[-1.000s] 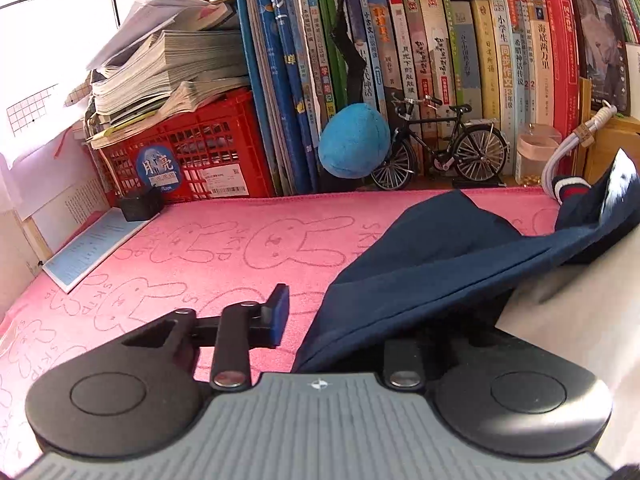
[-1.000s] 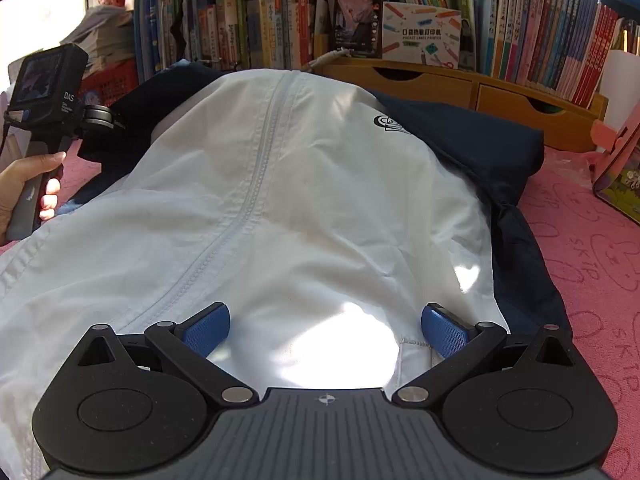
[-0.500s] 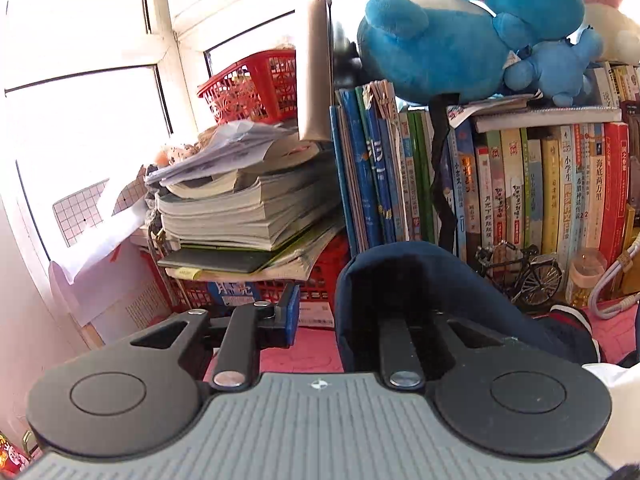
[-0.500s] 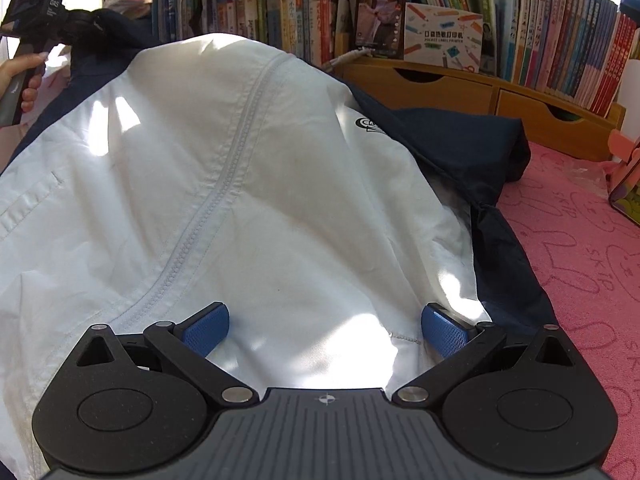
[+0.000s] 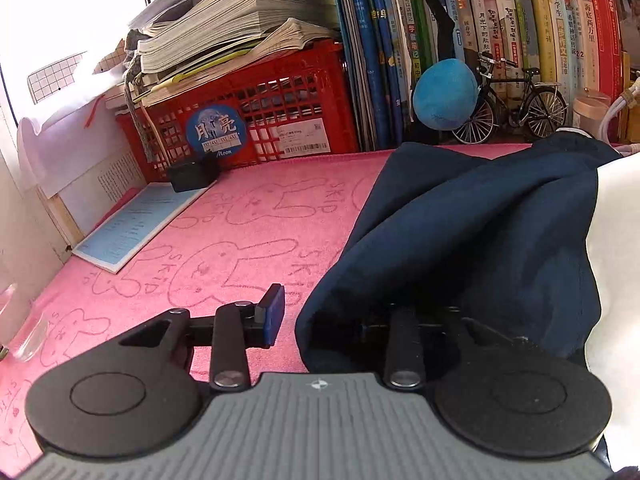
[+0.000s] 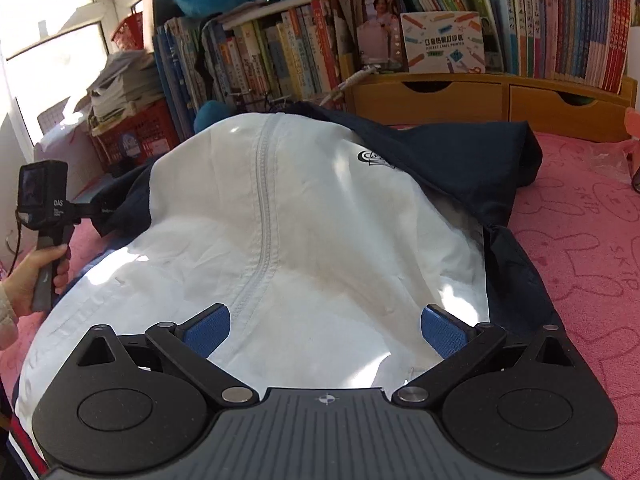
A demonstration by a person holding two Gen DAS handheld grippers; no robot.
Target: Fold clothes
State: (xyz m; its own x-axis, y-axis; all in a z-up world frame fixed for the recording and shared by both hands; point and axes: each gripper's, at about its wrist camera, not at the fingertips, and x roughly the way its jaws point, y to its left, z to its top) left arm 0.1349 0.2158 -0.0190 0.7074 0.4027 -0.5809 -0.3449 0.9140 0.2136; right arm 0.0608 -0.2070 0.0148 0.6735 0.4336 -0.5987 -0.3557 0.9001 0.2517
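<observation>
A white jacket with navy sleeves (image 6: pixel 320 220) lies spread on the pink rabbit-print cloth (image 6: pixel 592 248), zipper up. My right gripper (image 6: pixel 324 324) is open, its blue pads over the white lower front, holding nothing. In the left wrist view a navy sleeve (image 5: pixel 460 232) drapes over my left gripper (image 5: pixel 332 316); one blue pad (image 5: pixel 274 314) shows, the other finger is hidden under the fabric. The left gripper also shows in the right wrist view (image 6: pixel 92 210), low by the jacket's left side, meeting the navy sleeve.
A red crate (image 5: pixel 248 120) under stacked papers, upright books (image 5: pixel 520 32), a blue plush ball (image 5: pixel 444 94) and a toy bicycle (image 5: pixel 516 100) line the back. A blue booklet (image 5: pixel 136 224) lies left. Wooden drawers (image 6: pixel 492 98) stand behind the jacket.
My left gripper lifted high with the navy sleeve half a second ago, then came back down low over the pink cloth. The jacket's left side rose and sank again. My right gripper stayed open.
</observation>
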